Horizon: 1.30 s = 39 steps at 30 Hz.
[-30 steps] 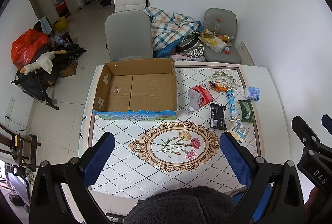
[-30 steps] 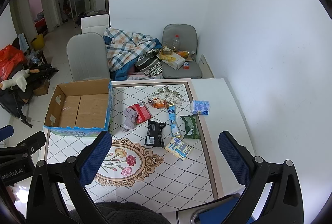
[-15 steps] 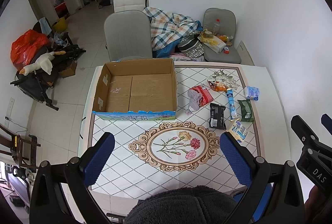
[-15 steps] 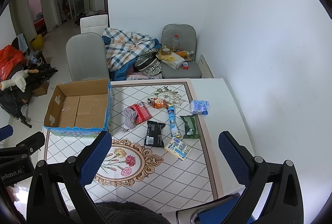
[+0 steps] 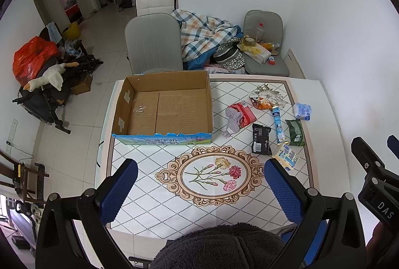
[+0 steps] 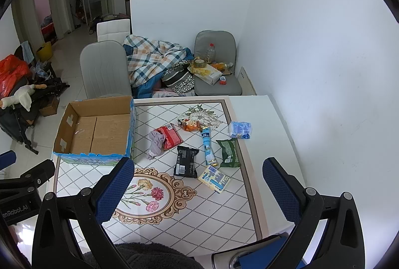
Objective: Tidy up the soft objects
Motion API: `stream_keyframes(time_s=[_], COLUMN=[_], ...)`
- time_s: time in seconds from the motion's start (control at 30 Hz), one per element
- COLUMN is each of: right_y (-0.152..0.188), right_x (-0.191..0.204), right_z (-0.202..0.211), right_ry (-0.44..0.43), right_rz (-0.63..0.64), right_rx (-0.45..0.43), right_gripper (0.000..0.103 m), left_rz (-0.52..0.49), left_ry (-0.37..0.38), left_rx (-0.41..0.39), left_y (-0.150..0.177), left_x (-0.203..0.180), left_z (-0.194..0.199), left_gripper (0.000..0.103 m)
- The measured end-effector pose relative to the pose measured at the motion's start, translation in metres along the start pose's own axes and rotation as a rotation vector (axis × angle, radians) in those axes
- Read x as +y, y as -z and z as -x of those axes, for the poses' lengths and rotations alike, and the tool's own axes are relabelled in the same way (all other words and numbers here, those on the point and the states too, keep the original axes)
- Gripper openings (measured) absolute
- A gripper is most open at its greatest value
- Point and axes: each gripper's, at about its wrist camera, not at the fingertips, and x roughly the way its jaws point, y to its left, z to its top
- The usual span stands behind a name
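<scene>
An empty cardboard box (image 5: pixel 162 107) (image 6: pixel 99 129) stands on the left half of the tiled table (image 5: pixel 149 194). Right of it lie soft packets: a grey cloth (image 5: pixel 233 120) (image 6: pixel 157 144) on a red packet (image 5: pixel 245 112) (image 6: pixel 170 135), a black packet (image 5: pixel 260 141) (image 6: pixel 187 161), a blue tube (image 5: pixel 278 124) (image 6: pixel 208 145), a green packet (image 5: pixel 295 132) (image 6: pixel 229 153), a yellow-blue packet (image 5: pixel 285 158) (image 6: pixel 215 179), a pale blue pack (image 5: pixel 301 111) (image 6: pixel 240 129) and an orange snack bag (image 5: pixel 261 102) (image 6: pixel 190 124). My left gripper (image 5: pixel 200 184) and right gripper (image 6: pixel 197 189) hang open high above the table's near edge, holding nothing.
Grey chairs (image 5: pixel 153 44) (image 6: pixel 215 62) stand behind the table, one piled with a plaid blanket (image 5: pixel 207 32) and clutter. A white wall runs along the right. A dark stroller with a plush goose (image 5: pixel 47 78) stands on the floor at left. Dark fleece (image 5: pixel 219 246) fills the bottom.
</scene>
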Motion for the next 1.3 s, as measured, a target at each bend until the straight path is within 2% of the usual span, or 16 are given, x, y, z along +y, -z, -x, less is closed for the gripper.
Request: stream_keyframes(time_s=[1.3], right_y=[-0.0024], right_x=[-0.0013], right_z=[0.0003], right_ry=[0.006], right_rz=[0.000], right_rx=[0.004], right_gripper=[0.103], left_rz=[-0.003], left_ry=[0.015], left_rx=[-0.005], left_y=[-0.0004], left_x=[-0.0037], left_z=[0.0040], left_gripper=[0.103])
